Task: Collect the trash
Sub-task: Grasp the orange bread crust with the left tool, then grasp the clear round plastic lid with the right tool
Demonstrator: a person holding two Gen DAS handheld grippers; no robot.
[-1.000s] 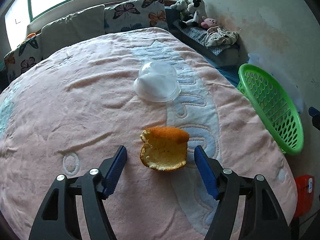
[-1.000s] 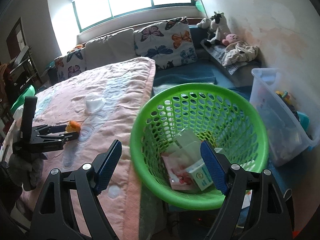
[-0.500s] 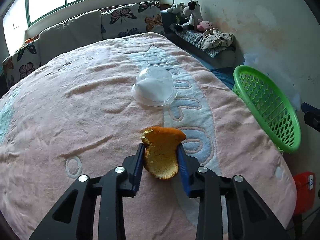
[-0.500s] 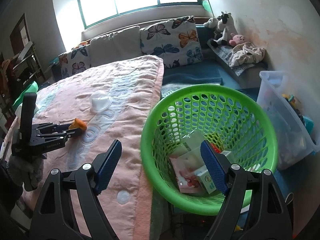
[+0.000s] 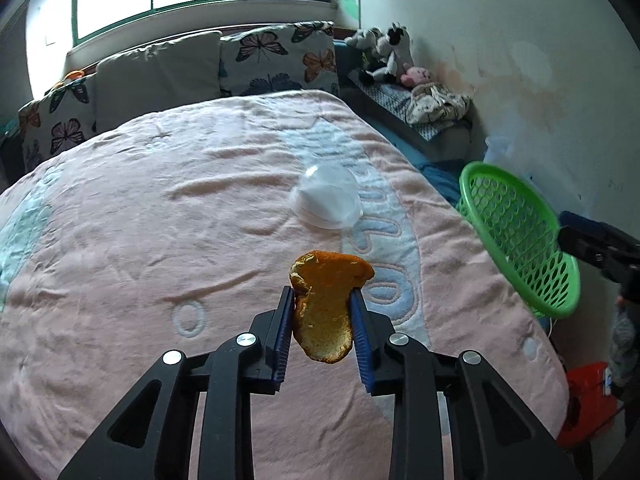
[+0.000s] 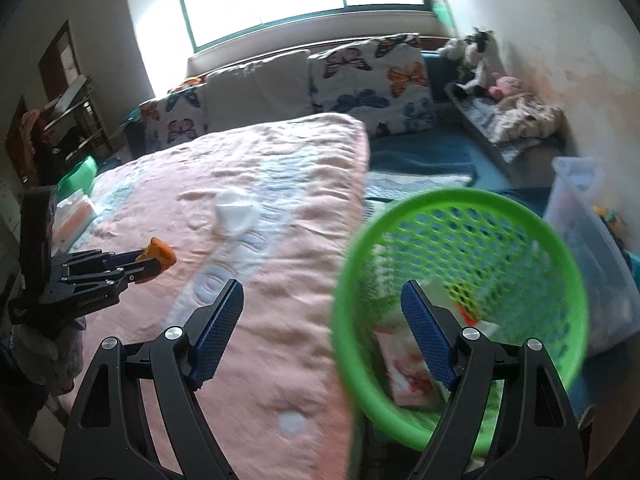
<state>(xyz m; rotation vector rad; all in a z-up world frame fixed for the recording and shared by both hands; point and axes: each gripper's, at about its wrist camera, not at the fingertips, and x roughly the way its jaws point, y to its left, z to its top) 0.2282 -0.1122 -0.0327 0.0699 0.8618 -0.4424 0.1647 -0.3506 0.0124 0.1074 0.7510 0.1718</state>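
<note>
My left gripper is shut on an orange peel and holds it above the pink blanket. The right wrist view shows that gripper with the peel at the left. A clear plastic dome lid lies on the blanket beyond the peel; it also shows in the right wrist view. A green basket stands off the bed's right edge. In the right wrist view the basket holds paper trash. My right gripper is open and empty above the bed edge and the basket rim.
Butterfly pillows line the head of the bed under the window. Stuffed toys sit on a bench by the right wall. A clear storage bin stands right of the basket. A red object lies on the floor.
My left gripper closed on the orange peel and lifted it off the blanket. My right gripper shifted left, so the basket now sits further right in its view.
</note>
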